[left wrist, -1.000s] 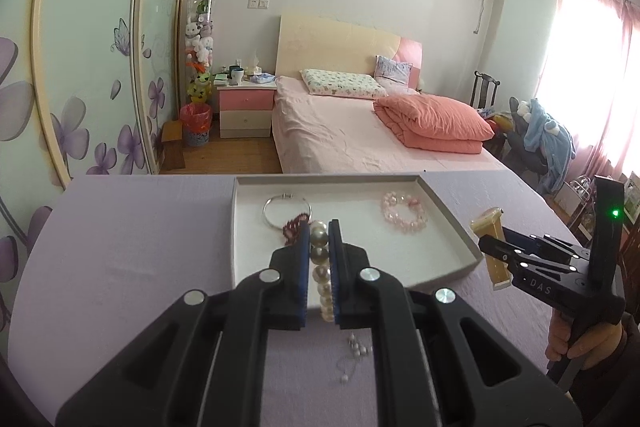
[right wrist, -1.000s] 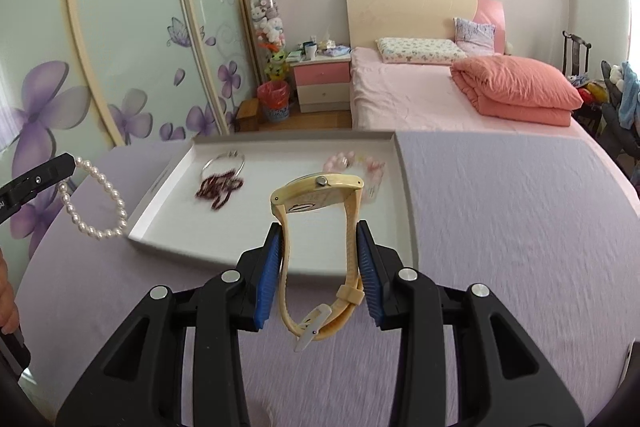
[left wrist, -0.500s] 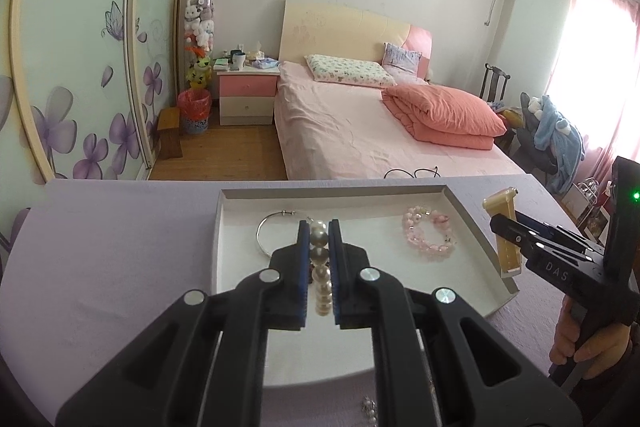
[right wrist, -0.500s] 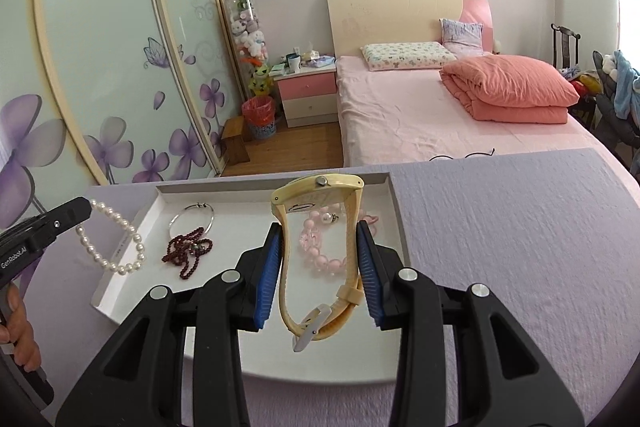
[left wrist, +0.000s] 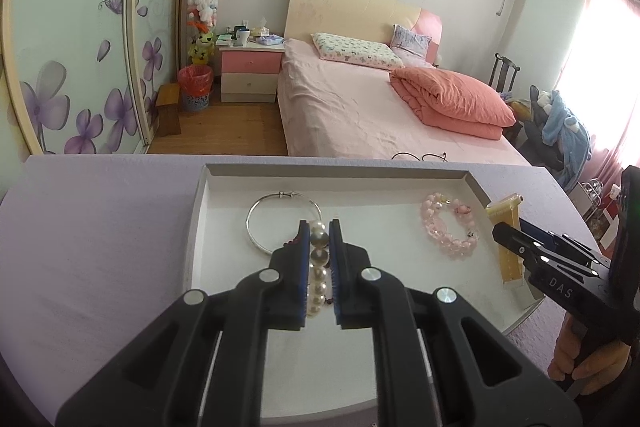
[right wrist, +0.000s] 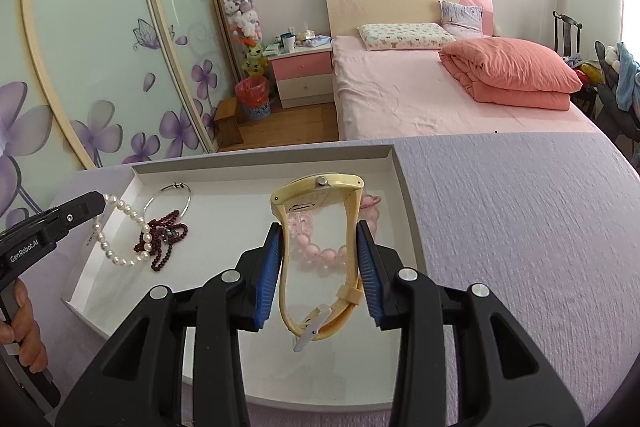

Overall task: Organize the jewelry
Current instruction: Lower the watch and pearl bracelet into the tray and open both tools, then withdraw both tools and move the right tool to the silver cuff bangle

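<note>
My left gripper is shut on a white pearl bracelet and holds it over the left part of the white tray; the bracelet hangs in a loop in the right wrist view. My right gripper is shut on a cream yellow watch over the tray's right part; the watch also shows in the left wrist view. In the tray lie a silver bangle, a dark red bead string and a pink bead bracelet.
The tray sits on a table with a lilac cloth. Beyond the table's far edge are a pink bed, a nightstand and a sliding wardrobe with purple flowers.
Both grippers have moved forward over the tray with their loads. The pearl bracelet now hangs over the tray's left side and the watch over the pink bracelet.
</note>
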A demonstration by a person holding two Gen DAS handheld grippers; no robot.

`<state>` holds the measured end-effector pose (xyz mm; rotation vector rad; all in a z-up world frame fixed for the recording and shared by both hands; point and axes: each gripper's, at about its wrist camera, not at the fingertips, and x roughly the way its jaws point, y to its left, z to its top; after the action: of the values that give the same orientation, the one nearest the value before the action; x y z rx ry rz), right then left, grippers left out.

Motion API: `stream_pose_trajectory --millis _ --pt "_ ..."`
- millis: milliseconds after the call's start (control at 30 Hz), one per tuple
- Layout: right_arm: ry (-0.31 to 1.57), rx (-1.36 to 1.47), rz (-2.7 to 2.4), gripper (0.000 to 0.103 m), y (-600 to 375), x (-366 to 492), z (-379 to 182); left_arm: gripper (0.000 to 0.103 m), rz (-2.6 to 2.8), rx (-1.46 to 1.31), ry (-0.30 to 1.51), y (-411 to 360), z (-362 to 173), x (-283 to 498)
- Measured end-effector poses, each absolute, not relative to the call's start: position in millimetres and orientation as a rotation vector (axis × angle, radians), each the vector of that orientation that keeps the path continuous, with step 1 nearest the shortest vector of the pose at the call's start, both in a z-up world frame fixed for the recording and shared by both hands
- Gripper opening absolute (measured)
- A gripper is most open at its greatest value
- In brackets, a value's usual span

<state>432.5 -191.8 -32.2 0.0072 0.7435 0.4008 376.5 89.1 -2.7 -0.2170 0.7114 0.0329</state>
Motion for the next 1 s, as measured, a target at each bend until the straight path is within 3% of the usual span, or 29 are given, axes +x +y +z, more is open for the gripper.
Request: stream_pose_trajectory --millis 100,333,533,700,1000 --pt "0.749 0.005 0.395 0.038 -188.9 436.5 -32.9 0.044 0.059 -0.225 0.701 93.9 -3.2 371.3" --pt "0.779 -0.003 0.376 0.038 -180.9 447.2 -40.8 0.071 0.121 -0.234 0.653 112.2 1.4 350.7" --pt "0.821 -0.024 0.353 0.043 -173.7 452.7 -53.5 0.073 0.137 -0.221 0.666 118.5 -3.5 346.8" --pt "0.796 -0.018 0.332 0.068 -177.7 446.7 -49.0 0.075 0.134 -0.226 0.669 118.6 -4.7 344.5" --pt "0.752 -0.001 0.351 0.068 -192.4 417.7 -30.3 0.077 0.135 -0.23 0.664 116.5 1.3 322.0"
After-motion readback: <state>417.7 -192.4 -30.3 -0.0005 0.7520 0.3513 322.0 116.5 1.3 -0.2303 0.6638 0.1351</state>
